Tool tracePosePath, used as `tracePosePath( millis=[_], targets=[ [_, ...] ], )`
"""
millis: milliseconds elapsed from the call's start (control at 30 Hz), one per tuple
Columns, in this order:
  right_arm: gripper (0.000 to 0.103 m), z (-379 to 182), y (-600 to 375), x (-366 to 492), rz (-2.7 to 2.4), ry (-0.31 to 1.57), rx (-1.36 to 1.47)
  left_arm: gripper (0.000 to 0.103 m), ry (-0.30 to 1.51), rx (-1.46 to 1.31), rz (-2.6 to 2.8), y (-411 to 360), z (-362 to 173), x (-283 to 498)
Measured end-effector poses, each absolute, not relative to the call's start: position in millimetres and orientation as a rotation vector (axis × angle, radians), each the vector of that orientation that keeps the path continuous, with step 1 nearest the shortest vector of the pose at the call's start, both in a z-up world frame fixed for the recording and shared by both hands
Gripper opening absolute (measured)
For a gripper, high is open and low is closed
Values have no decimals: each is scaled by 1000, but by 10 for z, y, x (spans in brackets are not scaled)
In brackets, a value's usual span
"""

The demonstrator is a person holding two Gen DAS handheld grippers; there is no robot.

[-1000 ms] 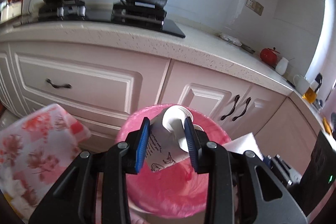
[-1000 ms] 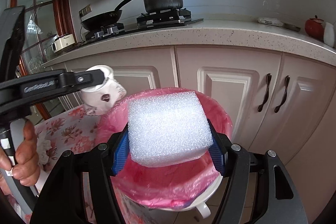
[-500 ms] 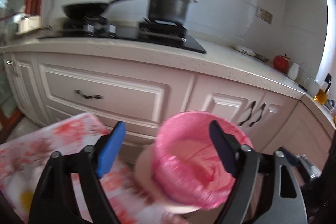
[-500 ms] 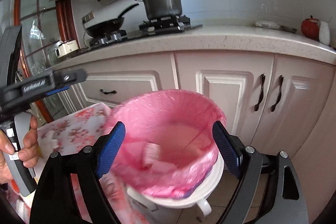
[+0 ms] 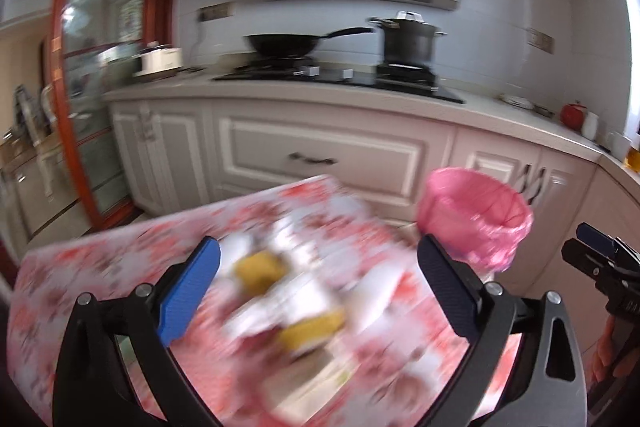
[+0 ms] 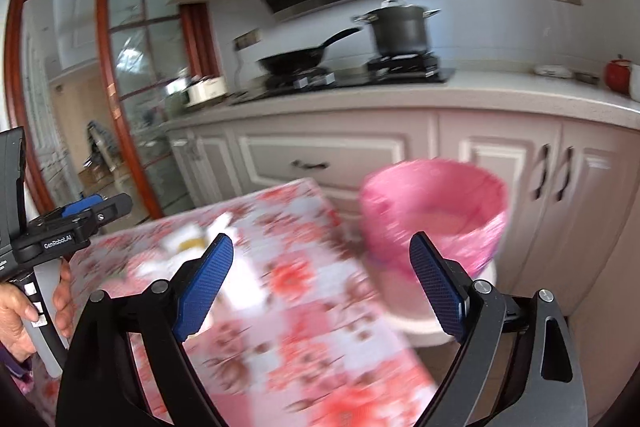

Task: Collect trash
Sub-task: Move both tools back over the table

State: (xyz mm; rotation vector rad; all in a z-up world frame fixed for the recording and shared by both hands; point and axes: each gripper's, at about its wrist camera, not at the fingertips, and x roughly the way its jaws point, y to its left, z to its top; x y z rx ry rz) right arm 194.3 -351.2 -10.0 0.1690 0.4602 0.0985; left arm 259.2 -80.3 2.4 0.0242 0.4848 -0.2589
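Note:
My left gripper [image 5: 318, 289] is open and empty above a table with a red floral cloth [image 5: 100, 267]. Blurred white and yellow trash [image 5: 288, 291] lies on the cloth between and beyond its fingers. The bin with a pink liner [image 5: 476, 215] stands at the table's far right corner. My right gripper [image 6: 322, 285] is open and empty, over the table's right edge [image 6: 320, 327], with the pink-lined bin [image 6: 432, 211] just ahead to the right. White and yellow trash [image 6: 188, 247] lies left of it. The left gripper shows at far left [image 6: 92, 211].
Kitchen cabinets [image 5: 320, 155] and a counter with a stove, a wok [image 5: 284, 43] and a pot [image 5: 408, 43] stand behind the table and bin. A glass door with a red frame [image 6: 120, 107] is to the left.
Both grippers opened and dropped the paper cup and the white foam block into the pink bin. Both then pulled back and swung left toward the table.

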Motion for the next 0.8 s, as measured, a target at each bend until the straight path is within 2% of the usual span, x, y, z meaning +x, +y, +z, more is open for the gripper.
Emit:
tracePosePath(
  millis=[300,700,800],
  targets=[
    [85,-368,-2644,1810,215,544,127,96,556,75,-78,93,-462,1898],
    [85,-707,-2217,1784,190,623,87,96,737,118,-53,110,-1143,1680],
    [85,-741,-2215,1815,182,635,85,90,774,103,-71,82,-1238,1722]
  ],
)
